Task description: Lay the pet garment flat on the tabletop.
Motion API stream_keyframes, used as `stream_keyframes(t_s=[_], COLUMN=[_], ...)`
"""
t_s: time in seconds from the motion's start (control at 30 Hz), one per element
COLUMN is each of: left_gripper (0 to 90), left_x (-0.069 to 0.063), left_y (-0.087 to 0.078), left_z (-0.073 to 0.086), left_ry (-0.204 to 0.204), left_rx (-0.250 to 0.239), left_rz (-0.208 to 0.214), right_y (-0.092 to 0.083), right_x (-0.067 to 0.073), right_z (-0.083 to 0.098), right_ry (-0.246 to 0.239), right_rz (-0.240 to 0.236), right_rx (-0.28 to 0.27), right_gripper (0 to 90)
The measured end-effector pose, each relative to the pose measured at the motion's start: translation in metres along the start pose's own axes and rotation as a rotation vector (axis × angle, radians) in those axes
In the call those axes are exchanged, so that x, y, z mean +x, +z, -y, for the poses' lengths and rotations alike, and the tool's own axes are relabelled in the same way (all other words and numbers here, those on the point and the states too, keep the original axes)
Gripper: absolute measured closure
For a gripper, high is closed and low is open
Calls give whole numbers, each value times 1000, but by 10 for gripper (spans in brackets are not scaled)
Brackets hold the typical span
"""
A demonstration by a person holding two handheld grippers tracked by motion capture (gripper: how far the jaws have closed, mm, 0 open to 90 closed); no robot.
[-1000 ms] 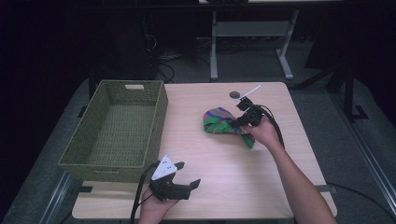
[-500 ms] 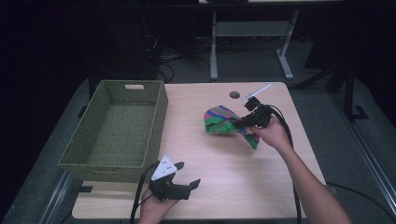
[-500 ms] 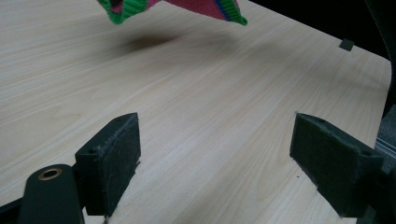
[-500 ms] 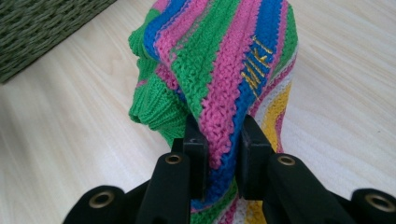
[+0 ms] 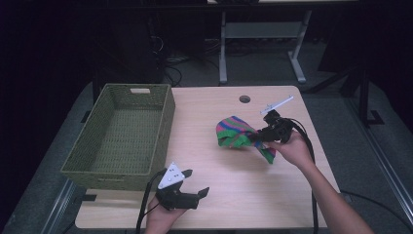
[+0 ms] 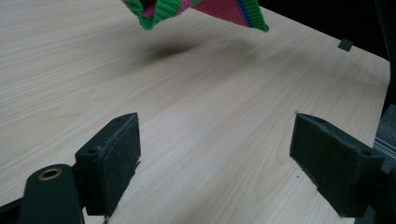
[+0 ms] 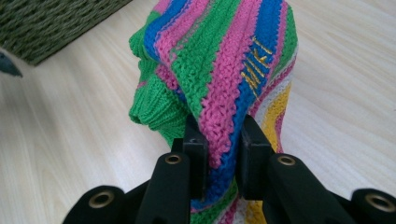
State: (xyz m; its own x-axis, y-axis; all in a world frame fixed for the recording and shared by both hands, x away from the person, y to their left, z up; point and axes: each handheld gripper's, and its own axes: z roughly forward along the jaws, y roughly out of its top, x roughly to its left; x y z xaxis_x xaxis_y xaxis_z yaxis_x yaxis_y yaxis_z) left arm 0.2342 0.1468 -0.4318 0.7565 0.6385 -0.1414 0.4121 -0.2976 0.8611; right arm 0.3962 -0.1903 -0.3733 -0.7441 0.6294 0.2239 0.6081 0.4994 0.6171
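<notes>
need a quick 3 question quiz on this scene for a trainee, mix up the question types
1. True or false: the right gripper has its jaws closed on the striped knitted cloth of green, pink and blue.
2. Which describes the left gripper? A) jaws apart, holding nothing, above the light wooden table; B) clamped on the cloth; C) inside the basket.
3. Fill in: the woven olive-green rectangular basket stands on the ____ side of the table in the high view.

Key
1. True: in the right gripper view the knit is pinched between both pads.
2. A.
3. Left, and it holds nothing.
</notes>
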Motion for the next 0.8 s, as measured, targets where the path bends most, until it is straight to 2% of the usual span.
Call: stream_keyframes(t_s=[0.17, 0.4, 0.63, 0.8], left_gripper=[159, 159, 159, 159], left_x=[0, 0, 0, 1], left_y=[-1, -1, -2, -2], left_z=[0, 0, 0, 0], left_ry=[0, 1, -1, -9], left_rx=[0, 0, -2, -7], left_rz=[0, 0, -2, -5], right_y=[-3, -3, 5, 13], right_x=[12, 27, 35, 40], right_z=[11, 24, 35, 46], right_ry=[-43, -68, -81, -66], right_rz=[-9, -18, -26, -46], right_rx=[5, 19, 47, 60], right_gripper=[763, 761, 759, 756])
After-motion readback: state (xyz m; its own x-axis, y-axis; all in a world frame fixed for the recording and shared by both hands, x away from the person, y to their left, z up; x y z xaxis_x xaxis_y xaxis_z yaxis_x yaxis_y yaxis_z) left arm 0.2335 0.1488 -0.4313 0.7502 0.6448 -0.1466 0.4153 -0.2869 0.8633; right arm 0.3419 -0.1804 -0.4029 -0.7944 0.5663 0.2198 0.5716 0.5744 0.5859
